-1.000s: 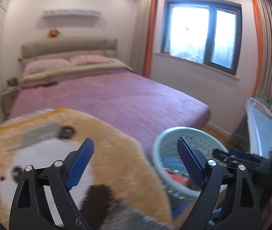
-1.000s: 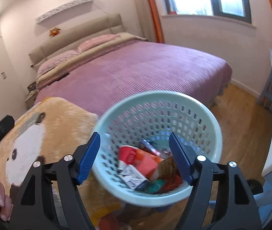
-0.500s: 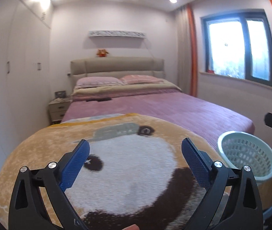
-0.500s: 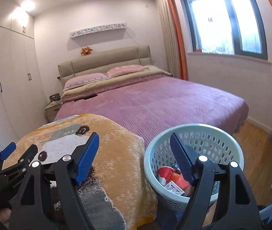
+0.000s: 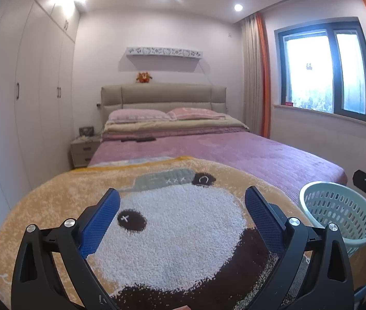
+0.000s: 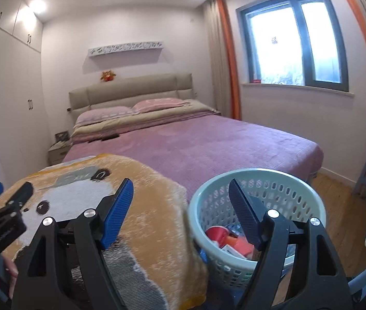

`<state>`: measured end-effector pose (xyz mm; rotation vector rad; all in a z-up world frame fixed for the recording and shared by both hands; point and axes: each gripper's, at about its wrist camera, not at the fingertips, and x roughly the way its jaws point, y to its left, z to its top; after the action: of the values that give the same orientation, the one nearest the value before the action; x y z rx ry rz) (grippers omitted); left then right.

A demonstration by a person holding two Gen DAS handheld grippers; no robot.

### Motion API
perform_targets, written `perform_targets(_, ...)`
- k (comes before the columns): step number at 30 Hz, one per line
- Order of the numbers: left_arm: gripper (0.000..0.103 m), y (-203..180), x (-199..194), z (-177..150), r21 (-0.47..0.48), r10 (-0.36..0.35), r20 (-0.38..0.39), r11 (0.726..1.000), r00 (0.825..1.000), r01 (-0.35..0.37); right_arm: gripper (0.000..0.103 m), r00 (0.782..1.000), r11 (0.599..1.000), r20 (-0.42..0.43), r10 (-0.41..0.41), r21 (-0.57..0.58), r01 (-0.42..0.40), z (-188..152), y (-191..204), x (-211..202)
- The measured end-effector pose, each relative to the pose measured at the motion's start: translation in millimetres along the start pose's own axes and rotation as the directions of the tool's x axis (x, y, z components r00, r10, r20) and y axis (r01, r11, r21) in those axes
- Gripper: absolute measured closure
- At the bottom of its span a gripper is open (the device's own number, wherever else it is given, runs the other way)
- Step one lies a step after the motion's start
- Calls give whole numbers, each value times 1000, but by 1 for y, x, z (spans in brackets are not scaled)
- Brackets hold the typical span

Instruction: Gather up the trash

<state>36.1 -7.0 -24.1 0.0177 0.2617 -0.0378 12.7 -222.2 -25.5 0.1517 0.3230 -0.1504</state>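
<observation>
Both tongs, left (image 5: 181, 206) and right (image 6: 180, 199), were spread and empty. The basket (image 6: 309, 196) stood beside the bed (image 6: 208, 144), trash (image 6: 224, 236) inside; it looked light, best gripped at its stiff rim.

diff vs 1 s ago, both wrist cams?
Both cameras swung from the basket toward the bed. In the left view the basket slid to the right edge; in the right view it shrank. Left gripper and right gripper stay open, nothing between the jaws. Trash still in the basket, blanket unmoved.
</observation>
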Motion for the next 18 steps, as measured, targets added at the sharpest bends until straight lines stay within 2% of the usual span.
perform_targets(4,8,-7,-6,0,38,15,38,999,999,-17,31,1000,1000,-3,-6,29,6,-3,-12,3)
perform_targets(7,8,-8,-6,0,47,17,37,999,999,-19,31,1000,999,0,-5,50,5,-3,-18,4)
perform_targets(18,8,0,-3,2,2,11,19,1000,1000,-11,31,999,999,42,-10,34,9,1,-12,-4)
